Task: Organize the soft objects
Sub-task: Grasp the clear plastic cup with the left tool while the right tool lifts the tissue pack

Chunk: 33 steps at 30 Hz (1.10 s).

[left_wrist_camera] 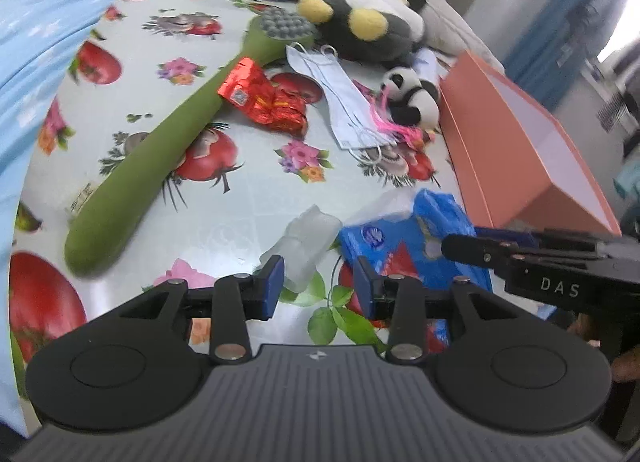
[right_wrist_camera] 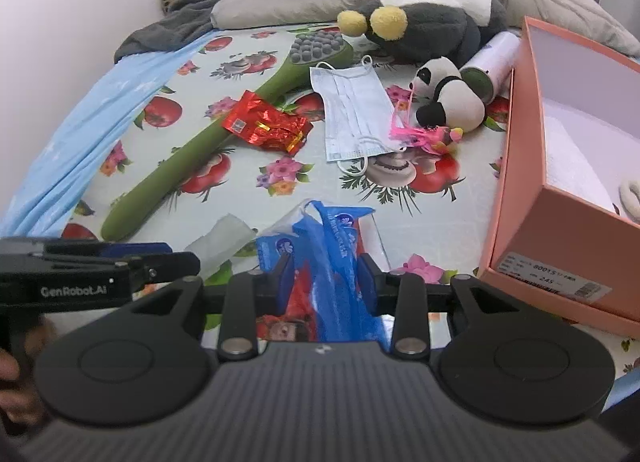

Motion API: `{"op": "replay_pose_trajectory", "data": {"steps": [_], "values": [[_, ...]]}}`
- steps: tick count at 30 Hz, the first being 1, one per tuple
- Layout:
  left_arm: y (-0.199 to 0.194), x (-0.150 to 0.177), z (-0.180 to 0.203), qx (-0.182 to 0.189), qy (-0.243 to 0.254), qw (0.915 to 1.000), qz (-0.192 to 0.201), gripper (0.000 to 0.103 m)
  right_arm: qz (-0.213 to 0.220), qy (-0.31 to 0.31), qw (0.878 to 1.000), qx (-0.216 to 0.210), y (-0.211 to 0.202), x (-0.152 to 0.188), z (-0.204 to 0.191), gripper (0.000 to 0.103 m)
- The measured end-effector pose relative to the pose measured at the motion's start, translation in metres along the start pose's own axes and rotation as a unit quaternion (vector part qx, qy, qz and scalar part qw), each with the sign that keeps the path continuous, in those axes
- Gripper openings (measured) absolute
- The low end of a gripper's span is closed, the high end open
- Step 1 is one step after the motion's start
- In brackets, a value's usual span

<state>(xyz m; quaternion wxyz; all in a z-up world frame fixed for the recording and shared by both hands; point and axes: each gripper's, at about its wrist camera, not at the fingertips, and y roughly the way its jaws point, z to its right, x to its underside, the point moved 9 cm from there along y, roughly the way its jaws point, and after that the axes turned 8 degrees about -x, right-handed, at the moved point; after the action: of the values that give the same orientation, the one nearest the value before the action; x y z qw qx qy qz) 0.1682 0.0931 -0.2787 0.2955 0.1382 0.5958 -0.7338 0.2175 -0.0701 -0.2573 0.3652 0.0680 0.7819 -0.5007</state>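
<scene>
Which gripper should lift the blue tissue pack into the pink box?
Right gripper, probably: the blue tissue pack already lies between its open fingers and the pink box sits on its side. Left gripper straddles bare cloth.

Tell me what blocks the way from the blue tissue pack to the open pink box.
Nothing visible does. The blue tissue pack lies between the right hand-held gripper pads, and only bare tablecloth separates it from the pink box, whose open top faces this side.
</scene>
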Motion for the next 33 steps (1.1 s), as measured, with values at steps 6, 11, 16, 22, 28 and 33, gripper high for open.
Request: {"op": "replay_pose_trajectory", "data": {"steps": [6,11,16,22,28,33], "values": [[0.007,-0.006,0.003,-0.026,0.078,0.9966,0.003,0.046,0.004,0.009,1.0,0.015,0.001,0.006,0.01,0.038],[0.018,-0.003,0.014,-0.034,0.159,0.9867,-0.003,0.047,-0.011,0.034,0.999,-0.005,0.005,0.017,0.013,0.038],[0.031,0.0,0.02,-0.054,0.226,0.9725,-0.003,0.047,-0.029,0.056,0.998,-0.012,0.008,0.029,0.015,0.037],[0.046,0.003,0.025,-0.083,0.285,0.9549,-0.001,0.047,-0.029,0.071,0.997,-0.027,0.013,0.035,0.015,0.037],[0.052,0.002,0.024,-0.099,0.285,0.9535,-0.003,0.041,-0.025,0.061,0.998,-0.024,0.016,0.033,0.018,0.035],[0.05,0.003,0.023,-0.108,0.26,0.9596,-0.004,0.038,-0.02,0.048,0.998,-0.025,0.014,0.031,0.015,0.019]]}}
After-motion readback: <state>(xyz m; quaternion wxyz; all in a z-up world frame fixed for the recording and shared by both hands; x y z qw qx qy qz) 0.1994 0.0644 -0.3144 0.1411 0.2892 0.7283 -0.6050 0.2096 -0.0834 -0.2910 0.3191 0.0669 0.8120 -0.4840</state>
